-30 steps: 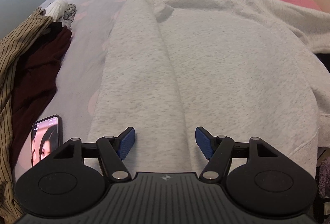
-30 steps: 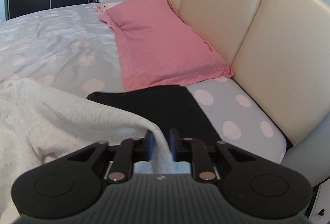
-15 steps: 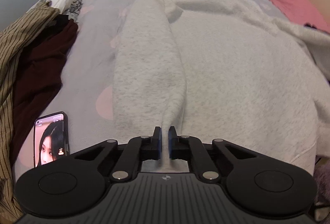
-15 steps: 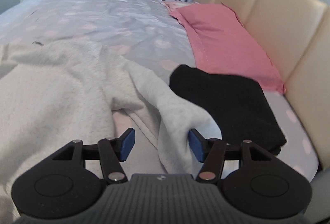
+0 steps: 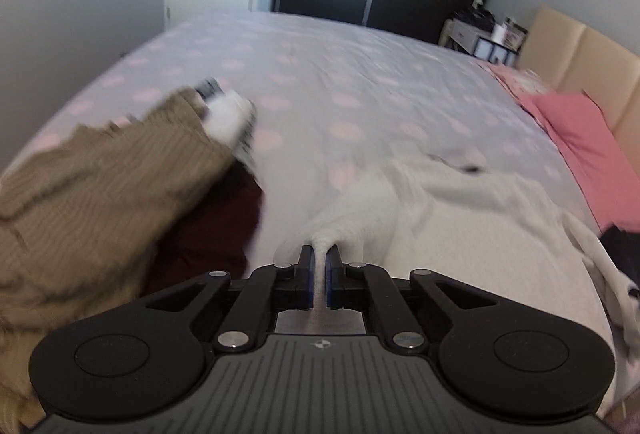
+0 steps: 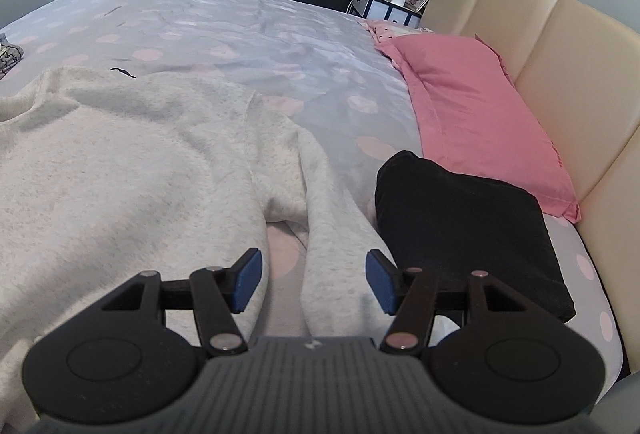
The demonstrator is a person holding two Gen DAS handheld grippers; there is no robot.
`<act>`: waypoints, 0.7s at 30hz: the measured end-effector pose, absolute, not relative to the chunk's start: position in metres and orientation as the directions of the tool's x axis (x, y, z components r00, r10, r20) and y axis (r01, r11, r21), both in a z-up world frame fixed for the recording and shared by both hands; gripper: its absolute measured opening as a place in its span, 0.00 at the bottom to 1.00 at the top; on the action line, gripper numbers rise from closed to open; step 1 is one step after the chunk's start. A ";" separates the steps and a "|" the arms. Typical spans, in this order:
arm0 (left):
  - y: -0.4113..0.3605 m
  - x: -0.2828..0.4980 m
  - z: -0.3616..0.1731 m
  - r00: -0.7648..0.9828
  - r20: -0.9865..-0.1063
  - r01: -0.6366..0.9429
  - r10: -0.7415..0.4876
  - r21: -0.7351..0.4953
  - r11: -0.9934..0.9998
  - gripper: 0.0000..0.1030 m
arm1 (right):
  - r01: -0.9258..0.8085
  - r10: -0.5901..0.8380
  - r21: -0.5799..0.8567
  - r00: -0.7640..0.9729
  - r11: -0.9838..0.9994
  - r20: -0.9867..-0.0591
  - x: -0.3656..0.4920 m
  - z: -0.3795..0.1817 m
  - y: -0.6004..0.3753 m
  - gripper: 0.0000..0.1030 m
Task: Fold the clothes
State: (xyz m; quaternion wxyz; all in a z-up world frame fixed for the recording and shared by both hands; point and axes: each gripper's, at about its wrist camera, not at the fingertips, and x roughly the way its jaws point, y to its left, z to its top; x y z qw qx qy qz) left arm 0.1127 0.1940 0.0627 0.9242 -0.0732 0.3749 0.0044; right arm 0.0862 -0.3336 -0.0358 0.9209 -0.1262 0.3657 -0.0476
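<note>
A light grey sweatshirt (image 6: pixel 132 162) lies spread on the bed; it also shows in the left wrist view (image 5: pixel 460 218). My left gripper (image 5: pixel 319 266) is shut on a pinched fold of the sweatshirt's left sleeve and holds it lifted. My right gripper (image 6: pixel 312 278) is open, its blue pads either side of the sweatshirt's right sleeve (image 6: pixel 332 234), which lies flat under it.
A folded black garment (image 6: pixel 468 218) lies right of the sleeve, by a pink pillow (image 6: pixel 472 106) and the beige headboard (image 6: pixel 560 54). A brown striped garment (image 5: pixel 100 194) and a dark red one (image 5: pixel 216 234) are heaped on the left. The bedspread (image 5: pixel 340 82) is grey with pink dots.
My left gripper shut on the left sleeve and lifted it, the view swinging up. My right gripper let go of the right sleeve, which now lies flat, and stays open.
</note>
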 end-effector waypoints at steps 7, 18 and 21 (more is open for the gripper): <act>0.259 0.166 0.077 0.773 -0.632 -0.198 0.057 -0.155 0.968 0.03 | 0.003 -0.203 -0.287 0.713 0.958 -0.671 0.091 -0.038 -0.329 0.59; 0.293 0.208 0.014 0.654 -0.739 -0.290 0.164 -0.044 0.956 0.08 | -0.042 -0.191 -0.300 0.685 0.953 -0.703 0.113 -0.047 -0.316 0.59; 0.281 0.202 0.021 0.689 -0.694 -0.262 0.209 0.030 0.964 0.19 | -0.076 -0.175 -0.309 0.686 0.948 -0.707 0.121 -0.048 -0.305 0.60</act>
